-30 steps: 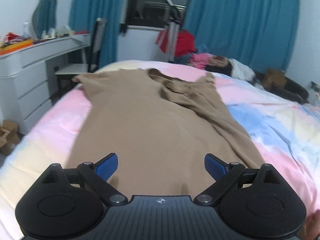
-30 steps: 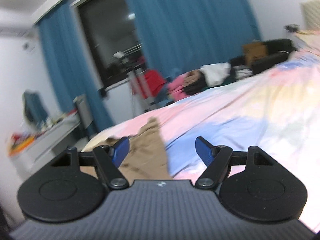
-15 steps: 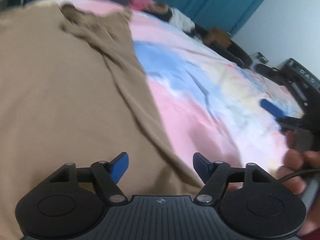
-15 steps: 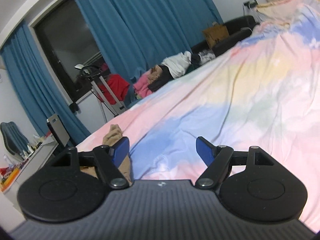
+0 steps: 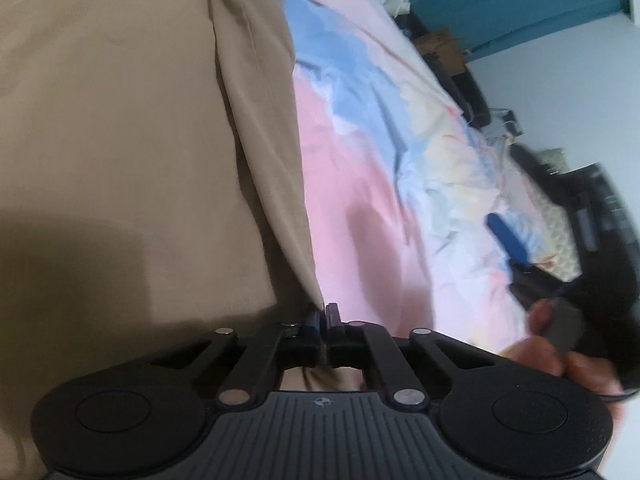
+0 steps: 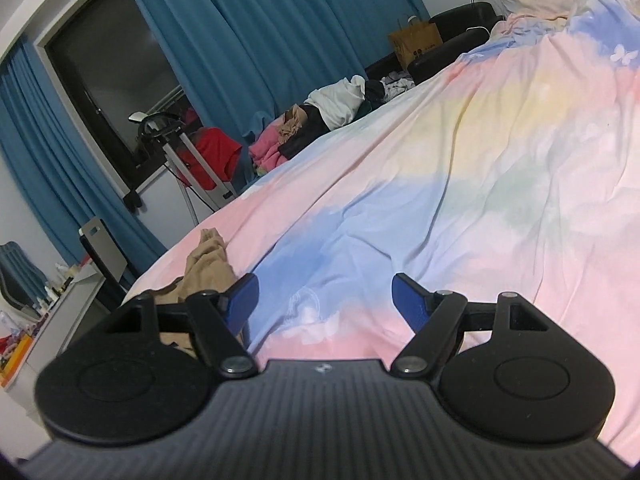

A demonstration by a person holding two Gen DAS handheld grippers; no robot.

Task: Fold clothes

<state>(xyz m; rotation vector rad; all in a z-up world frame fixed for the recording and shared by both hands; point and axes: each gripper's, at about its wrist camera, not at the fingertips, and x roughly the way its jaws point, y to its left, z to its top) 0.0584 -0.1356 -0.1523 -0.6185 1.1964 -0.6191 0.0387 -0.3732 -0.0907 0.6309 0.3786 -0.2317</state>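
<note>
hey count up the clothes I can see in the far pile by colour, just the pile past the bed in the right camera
Far pile beyond the bed, right wrist view:
White: 1
Black: 1
Pink: 1
Tan: 1
Total: 4 that can be told apart; more may be hidden.

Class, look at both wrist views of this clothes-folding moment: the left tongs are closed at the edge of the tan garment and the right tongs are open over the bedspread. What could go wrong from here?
1. The left tongs pinch only the very edge of the tan garment, so the thin fabric may slip out when lifted.
2. The right tongs are open above the bedspread, away from the garment; a one-sided pull could drag or twist it.
3. The tongs might also snag the wrinkled bedspread.
</note>
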